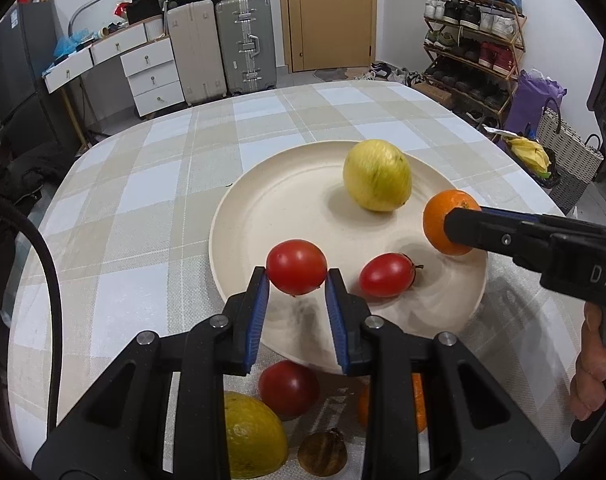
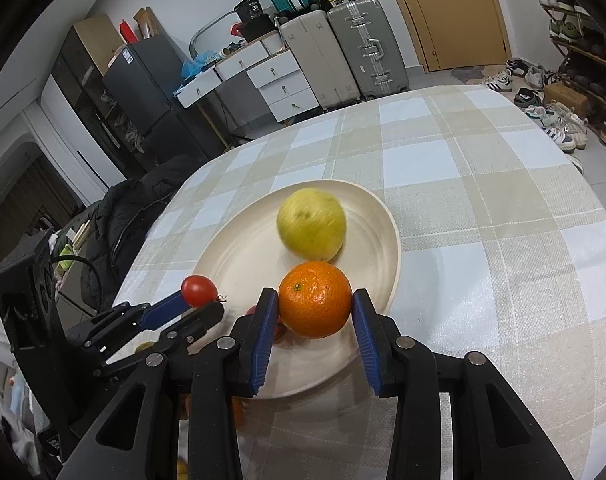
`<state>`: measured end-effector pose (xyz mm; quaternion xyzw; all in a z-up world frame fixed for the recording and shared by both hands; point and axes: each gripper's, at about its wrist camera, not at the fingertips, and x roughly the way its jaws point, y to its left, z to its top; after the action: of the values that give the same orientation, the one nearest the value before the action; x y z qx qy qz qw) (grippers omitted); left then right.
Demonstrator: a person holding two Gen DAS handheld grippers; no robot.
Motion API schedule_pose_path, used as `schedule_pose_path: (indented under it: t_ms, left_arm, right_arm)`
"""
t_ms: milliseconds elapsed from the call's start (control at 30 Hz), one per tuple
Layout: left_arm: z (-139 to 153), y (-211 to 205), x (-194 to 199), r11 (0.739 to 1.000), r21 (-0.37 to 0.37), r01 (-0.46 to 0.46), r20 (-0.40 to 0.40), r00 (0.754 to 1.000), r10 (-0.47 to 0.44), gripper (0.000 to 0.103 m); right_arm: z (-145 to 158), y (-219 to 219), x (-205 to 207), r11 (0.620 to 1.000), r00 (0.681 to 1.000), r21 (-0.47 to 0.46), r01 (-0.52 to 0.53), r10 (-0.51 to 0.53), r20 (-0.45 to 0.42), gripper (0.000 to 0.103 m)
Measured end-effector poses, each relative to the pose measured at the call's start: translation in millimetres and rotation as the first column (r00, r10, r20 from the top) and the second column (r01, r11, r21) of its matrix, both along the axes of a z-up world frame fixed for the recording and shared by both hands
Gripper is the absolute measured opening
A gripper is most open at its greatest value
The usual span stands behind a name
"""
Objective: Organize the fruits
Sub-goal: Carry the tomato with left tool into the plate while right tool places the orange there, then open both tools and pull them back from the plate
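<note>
in the left wrist view the left gripper (image 1: 297, 282) sits at lower centre, its blue-padded fingers (image 1: 259, 312) pinching a red tomato (image 1: 297, 267) that hangs just over the near rim of a cream plate (image 1: 263, 208). a second tomato (image 1: 387, 275) lies on the plate just right of it, and a yellow-green lemon (image 1: 377, 175) rests further back, upper centre of the plate. at the right of the frame the right gripper (image 1: 459, 226) reaches in from the edge, its fingers pinching an orange (image 1: 443, 216) above the plate's right side; part of a hand (image 1: 593, 368) shows at the lower right edge

along the bottom of the same view, behind the fingers and off the plate, lie a darker tomato (image 1: 289, 387), a large yellow fruit (image 1: 251, 436), a small brown fruit (image 1: 322, 455) and a partly hidden second orange (image 1: 419, 400), all on the checked tabletop (image 1: 143, 184)

in the right wrist view the orange (image 2: 315, 299) fills the lower centre, pressed between both blue pads, with the lemon (image 2: 311, 224) just behind it on the plate (image 2: 231, 256). the left gripper (image 2: 201, 304) appears at lower left with its tomato (image 2: 199, 291) at the plate's left rim. suitcases (image 1: 223, 48) and a shoe rack (image 1: 475, 40) stand in the upper background
</note>
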<state>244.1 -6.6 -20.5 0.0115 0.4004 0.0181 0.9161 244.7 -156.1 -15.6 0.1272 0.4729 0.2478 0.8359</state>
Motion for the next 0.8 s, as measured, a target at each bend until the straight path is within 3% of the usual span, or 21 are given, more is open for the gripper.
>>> schedule_pose_path:
  t_ms: [167, 233, 367, 400, 467, 567, 633, 800]
  left_arm:
    - [4.9, 5.1, -6.7, 1.0, -0.023, -0.001, 0.009, 1.0, 0.002, 0.028]
    - [7.5, 7.1, -10.9, 1.0, -0.019, -0.006, 0.013, 1.0, 0.006, 0.038]
    - [15.8, 14.4, -27.3, 0.999, -0.043, -0.018, 0.043, 0.999, 0.02, 0.07]
    - [18.0, 17.0, -32.7, 0.998, -0.053, -0.024, 0.053, 0.998, 0.027, 0.08]
    - [21.9, 22.5, -44.4, 0.997, -0.07, -0.038, 0.068, 0.997, 0.043, 0.088]
    - [24.5, 28.5, -61.5, 0.995, -0.09, -0.036, 0.074, 0.996, 0.042, 0.102]
    - [26.4, 30.3, -74.1, 0.996, -0.083, -0.033, 0.085, 0.996, 0.04, 0.102]
    - [32.2, 27.3, -99.3, 0.998, -0.053, -0.021, 0.107, 0.994, 0.027, 0.102]
  right_arm:
    - [0.1, -3.0, -1.6, 1.0, 1.0, -0.014, 0.002, -0.002, 0.005, 0.04]
    - [1.8, -5.3, -3.0, 1.0, 1.0, -0.018, 0.007, -0.007, 0.01, 0.046]
    - [6.4, -9.7, -9.4, 0.999, 1.0, -0.033, 0.004, -0.003, 0.028, 0.055]
    - [6.9, -10.4, -11.4, 0.999, 1.0, -0.041, 0.0, 0.002, 0.028, 0.06]
    - [8.0, -13.5, -17.4, 0.999, 0.999, -0.048, -0.004, 0.005, 0.035, 0.082]
    - [9.1, -17.7, -26.4, 0.998, 0.998, -0.056, 0.0, 0.003, 0.057, 0.097]
    - [9.8, -19.2, -32.3, 0.998, 0.998, -0.064, -0.005, 0.009, 0.065, 0.103]
    - [12.8, -19.1, -43.3, 0.998, 0.996, -0.064, -0.028, 0.033, 0.078, 0.103]
